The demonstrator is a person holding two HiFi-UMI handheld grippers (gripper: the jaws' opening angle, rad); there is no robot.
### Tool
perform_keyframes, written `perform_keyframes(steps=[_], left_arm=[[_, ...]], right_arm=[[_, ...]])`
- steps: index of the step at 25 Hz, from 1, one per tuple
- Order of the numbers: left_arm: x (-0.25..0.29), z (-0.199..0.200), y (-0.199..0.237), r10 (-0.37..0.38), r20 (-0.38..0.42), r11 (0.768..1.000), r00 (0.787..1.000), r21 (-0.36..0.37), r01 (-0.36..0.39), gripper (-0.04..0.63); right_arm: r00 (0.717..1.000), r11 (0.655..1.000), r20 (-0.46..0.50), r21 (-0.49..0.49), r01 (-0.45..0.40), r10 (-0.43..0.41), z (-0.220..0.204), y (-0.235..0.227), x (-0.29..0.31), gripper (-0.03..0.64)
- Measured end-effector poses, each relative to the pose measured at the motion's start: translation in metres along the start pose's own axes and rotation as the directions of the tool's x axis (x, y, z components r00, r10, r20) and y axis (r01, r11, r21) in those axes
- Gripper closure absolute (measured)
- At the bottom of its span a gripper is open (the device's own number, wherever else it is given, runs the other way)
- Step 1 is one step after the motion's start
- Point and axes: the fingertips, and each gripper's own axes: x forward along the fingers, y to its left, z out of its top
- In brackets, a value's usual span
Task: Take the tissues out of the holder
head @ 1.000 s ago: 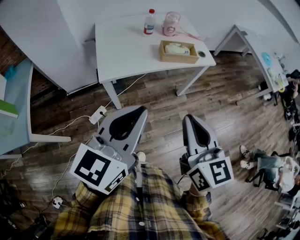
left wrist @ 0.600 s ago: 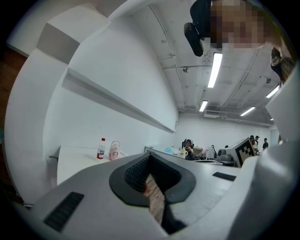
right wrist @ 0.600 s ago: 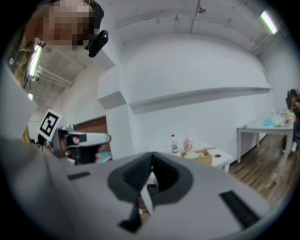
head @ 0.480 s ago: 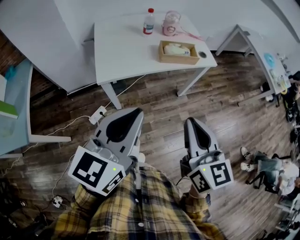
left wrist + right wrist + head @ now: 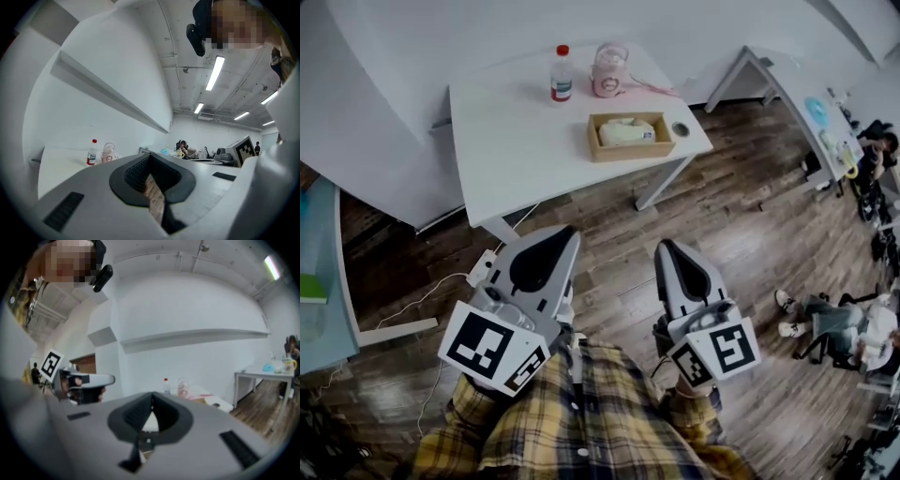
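The left gripper [image 5: 567, 231] and right gripper [image 5: 660, 246] point side by side toward the white table [image 5: 506, 141], jaws closed, empty; the tissues [image 5: 626, 132] sit in the wooden holder [image 5: 628, 153] there, well apart

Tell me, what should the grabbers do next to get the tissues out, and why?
Probably step closer to the table and bring the right gripper toward the wooden holder. Both it and the left gripper hang over the floor, short of the table, jaws shut and empty, while the tissues lie in the holder.
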Motion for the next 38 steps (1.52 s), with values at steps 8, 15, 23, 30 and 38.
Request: perform_keyframes(steps=[8,15,23,30,38], left_arm=[[0.049,0.015,0.054,-0.06,-0.019,0.998,0.998,-0.001,0.06,0.591],[0.07,0.014,0.095,-0.091,-0.042,0.996,0.995,-0.02,0.09,0.591],[0.097,0.007,0.115,-0.128,-0.071,0.991,0.989,-0.048,0.125,0.591],[0.134,0.004,0.125,-0.129,-0.066,0.991,0.989,-0.042,0.127,0.591],[0.187,0.009,0.123,-0.066,-0.06,0.998,0.996,-0.027,0.065,0.591]], right_arm=[[0.998,0.998,0.003,0.013,0.061,-0.061,0.015,-0.021,0.065,0.605],[0.993,0.993,-0.002,0.024,0.116,-0.116,0.018,-0.032,0.105,0.605],[0.983,0.983,-0.035,0.045,0.179,-0.178,0.011,-0.051,0.117,0.606],[0.985,0.984,-0.033,0.045,0.173,-0.172,0.01,-0.083,0.139,0.605],[0.995,0.995,-0.026,0.039,0.094,-0.093,0.028,-0.135,0.169,0.606]])
